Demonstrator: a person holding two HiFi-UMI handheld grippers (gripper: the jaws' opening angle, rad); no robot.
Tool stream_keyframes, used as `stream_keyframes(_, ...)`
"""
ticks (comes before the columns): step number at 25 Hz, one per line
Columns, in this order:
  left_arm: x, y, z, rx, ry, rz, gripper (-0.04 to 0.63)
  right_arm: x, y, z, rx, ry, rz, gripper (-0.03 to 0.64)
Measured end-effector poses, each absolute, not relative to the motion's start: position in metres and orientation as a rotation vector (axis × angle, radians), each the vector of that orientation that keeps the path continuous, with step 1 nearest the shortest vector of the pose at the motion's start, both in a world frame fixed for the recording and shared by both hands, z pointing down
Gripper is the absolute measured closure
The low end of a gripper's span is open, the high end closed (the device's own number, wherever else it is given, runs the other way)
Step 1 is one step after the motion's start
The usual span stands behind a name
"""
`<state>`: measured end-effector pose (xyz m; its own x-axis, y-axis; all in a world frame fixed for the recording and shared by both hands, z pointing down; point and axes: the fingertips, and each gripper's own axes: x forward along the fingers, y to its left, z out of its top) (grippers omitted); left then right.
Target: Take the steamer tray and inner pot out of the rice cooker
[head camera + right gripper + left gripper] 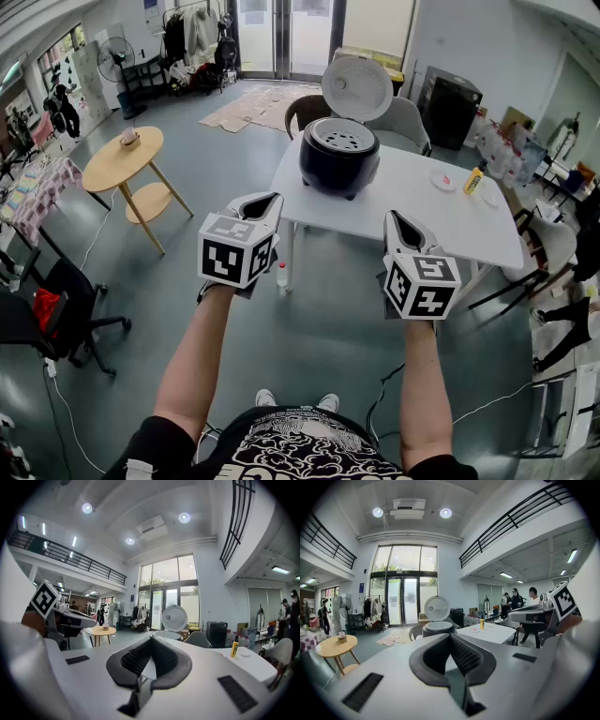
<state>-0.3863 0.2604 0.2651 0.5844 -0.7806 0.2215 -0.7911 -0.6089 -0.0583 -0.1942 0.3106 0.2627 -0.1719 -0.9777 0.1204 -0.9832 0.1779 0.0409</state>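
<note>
A black rice cooker stands on the white table with its round white lid raised. A perforated grey steamer tray sits in its top; the inner pot is hidden under it. The cooker also shows far ahead in the left gripper view and, partly hidden, the cooker in the right gripper view. My left gripper and right gripper hover short of the table's near edge, both shut and empty, well apart from the cooker.
A yellow bottle and a small white dish lie on the table's right part. Chairs stand behind the table. A round wooden side table stands at left, a black office chair nearer left. A small bottle stands on the floor.
</note>
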Motion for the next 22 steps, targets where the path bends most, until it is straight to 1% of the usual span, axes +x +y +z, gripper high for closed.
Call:
stream_keyframes(11,-0.3852,0.2597,0.2641,2.765,-1.353,0.329,0.581,-0.1959,0.3108,0.2639,1.945,-2.326,0.074,0.603)
stream_keyframes(18,-0.3832,0.2597,0.2642,2.759,-1.357,0.328,0.58,-0.1963,0.3119,0.2645,1.93,-2.322,0.074,0.576)
stream_keyframes(22,-0.3799,0.261,0.265,2.764,-1.34,0.33,0.544,-0.1952,0.3129,0.2665,1.92,-2.323,0.084,0.553)
